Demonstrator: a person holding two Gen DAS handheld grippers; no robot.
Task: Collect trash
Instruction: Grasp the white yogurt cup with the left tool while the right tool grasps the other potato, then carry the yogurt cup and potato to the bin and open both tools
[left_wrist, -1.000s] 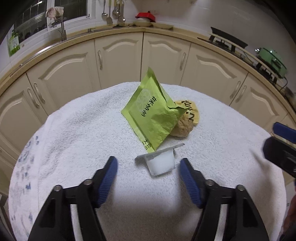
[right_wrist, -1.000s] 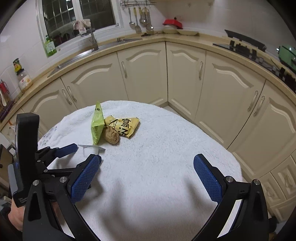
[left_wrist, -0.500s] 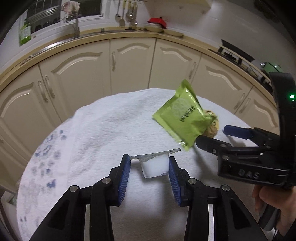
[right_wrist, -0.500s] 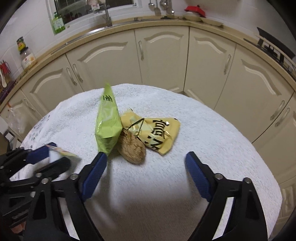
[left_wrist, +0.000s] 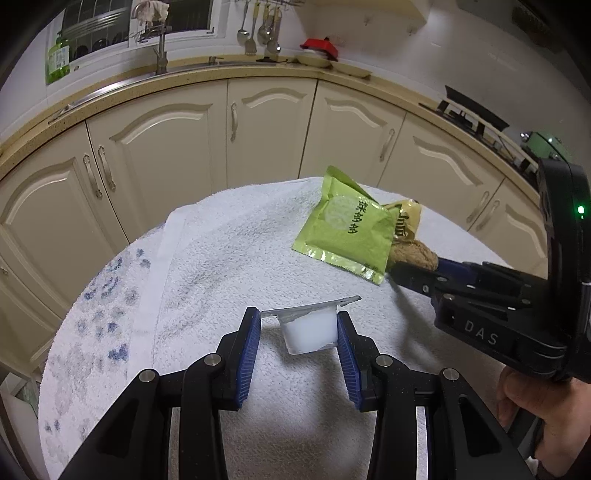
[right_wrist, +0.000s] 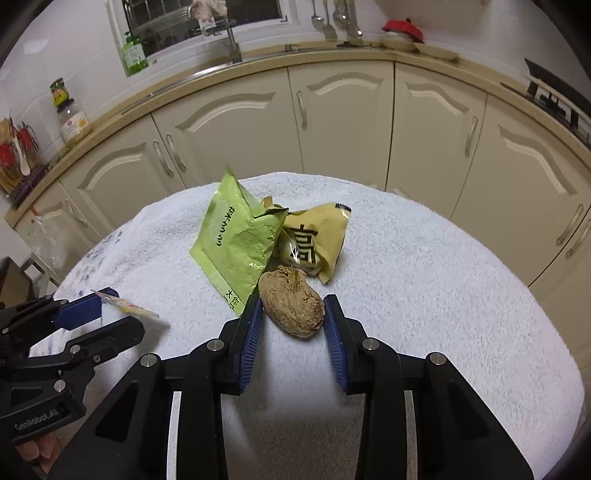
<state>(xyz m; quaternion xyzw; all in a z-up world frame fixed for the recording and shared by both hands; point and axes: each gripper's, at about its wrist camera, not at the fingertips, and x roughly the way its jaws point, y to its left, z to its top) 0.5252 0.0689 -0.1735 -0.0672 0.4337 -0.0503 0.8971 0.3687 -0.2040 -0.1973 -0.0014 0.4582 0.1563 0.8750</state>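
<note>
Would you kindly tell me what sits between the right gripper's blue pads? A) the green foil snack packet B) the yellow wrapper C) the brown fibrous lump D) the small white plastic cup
C: in the right wrist view the right gripper has its pads closed against the brown fibrous lump.

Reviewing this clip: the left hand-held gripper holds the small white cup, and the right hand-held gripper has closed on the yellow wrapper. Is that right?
Not quite. The left hand-held gripper does hold the small white cup, but the right hand-held gripper, whose jaws have just been closing, has closed on the brown lump, not the yellow wrapper lying behind it. The right wrist view shows this.
</note>
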